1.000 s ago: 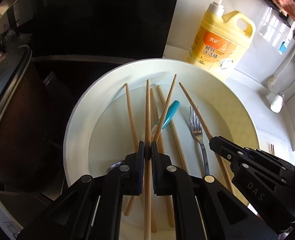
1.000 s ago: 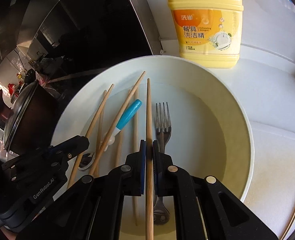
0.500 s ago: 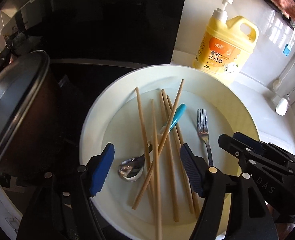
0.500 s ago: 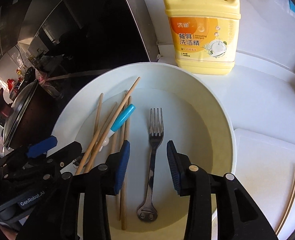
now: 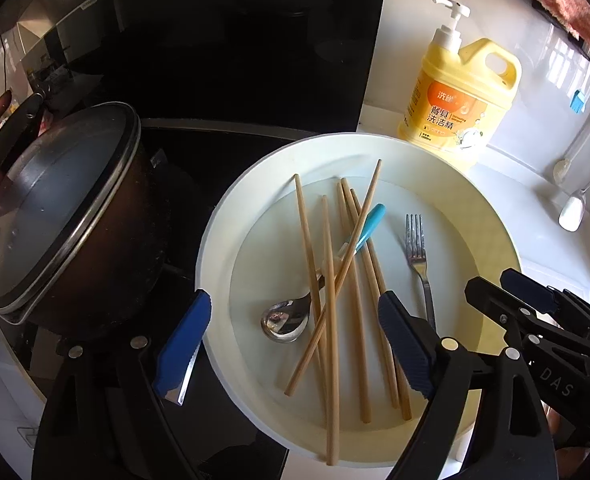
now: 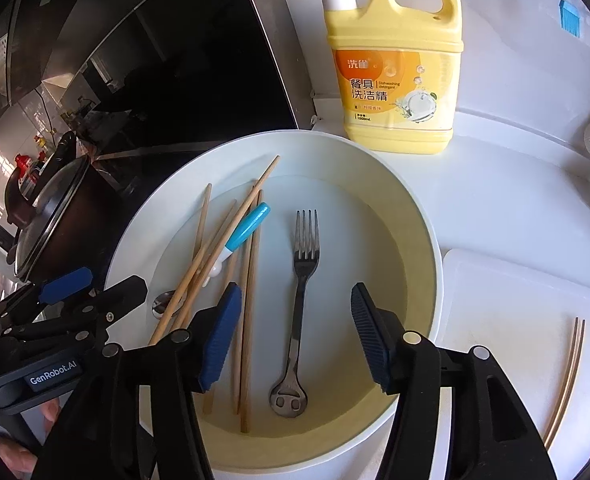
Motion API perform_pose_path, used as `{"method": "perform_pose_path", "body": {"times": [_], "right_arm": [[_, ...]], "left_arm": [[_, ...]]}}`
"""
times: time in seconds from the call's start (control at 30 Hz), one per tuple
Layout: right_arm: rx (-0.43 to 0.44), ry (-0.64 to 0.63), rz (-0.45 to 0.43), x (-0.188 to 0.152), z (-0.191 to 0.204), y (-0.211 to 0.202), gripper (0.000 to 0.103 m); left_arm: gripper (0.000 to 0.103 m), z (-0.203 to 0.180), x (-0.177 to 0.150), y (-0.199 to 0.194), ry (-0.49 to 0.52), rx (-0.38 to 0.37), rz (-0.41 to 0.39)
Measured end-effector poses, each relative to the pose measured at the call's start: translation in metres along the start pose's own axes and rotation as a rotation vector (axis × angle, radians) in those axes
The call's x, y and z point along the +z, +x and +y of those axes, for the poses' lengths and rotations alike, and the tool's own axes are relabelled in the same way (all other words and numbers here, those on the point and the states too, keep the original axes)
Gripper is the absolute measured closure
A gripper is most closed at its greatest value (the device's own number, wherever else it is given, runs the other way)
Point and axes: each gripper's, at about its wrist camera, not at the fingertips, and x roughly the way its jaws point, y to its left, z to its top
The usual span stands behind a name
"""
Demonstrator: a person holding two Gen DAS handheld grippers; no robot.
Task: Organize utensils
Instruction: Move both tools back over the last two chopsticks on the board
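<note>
A wide white bowl [image 5: 491, 240] [image 6: 423, 240] holds several wooden chopsticks [image 5: 331, 320] [image 6: 251, 300], a steel fork [image 5: 417, 252] [image 6: 305, 272] and a spoon with a blue handle [image 5: 369, 228] [image 6: 251, 224], its steel head [image 5: 285, 318] under the chopsticks. My left gripper [image 5: 295, 344] is open and empty above the chopsticks. My right gripper [image 6: 293, 336] is open and empty above the fork's handle. Each gripper shows in the other's view.
A yellow dish-soap bottle [image 5: 459, 108] [image 6: 399, 76] stands behind the bowl. A dark lidded pot [image 5: 63, 216] sits on the black cooktop to the left. A white board [image 6: 527, 320] to the right carries two chopsticks [image 6: 567, 376].
Both grippers were shut on a chopstick each one second ago. They have opened, dropped the chopsticks into the bowl and pulled back and up.
</note>
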Motion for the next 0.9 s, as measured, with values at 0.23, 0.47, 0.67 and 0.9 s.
{"method": "perform_pose_path", "body": {"times": [0.23,0.47,0.67,0.9], "right_arm": [[-0.016,0.008,-0.009,-0.007,0.001,-0.014,0.041],[-0.043,0.028,-0.017,-0.016,0.004,-0.026,0.034],[-0.071,0.060,-0.025,-0.026,0.006,-0.036,0.032],[-0.130,0.111,-0.048,-0.050,0.004,-0.051,0.032]], "left_arm": [[0.013,0.006,-0.002,-0.013,-0.010,0.005,-0.018],[0.007,0.009,-0.005,-0.025,0.001,-0.030,-0.030],[0.007,0.009,-0.010,-0.032,0.029,-0.056,-0.027],[0.006,0.001,-0.019,-0.033,0.108,-0.068,-0.042]]}}
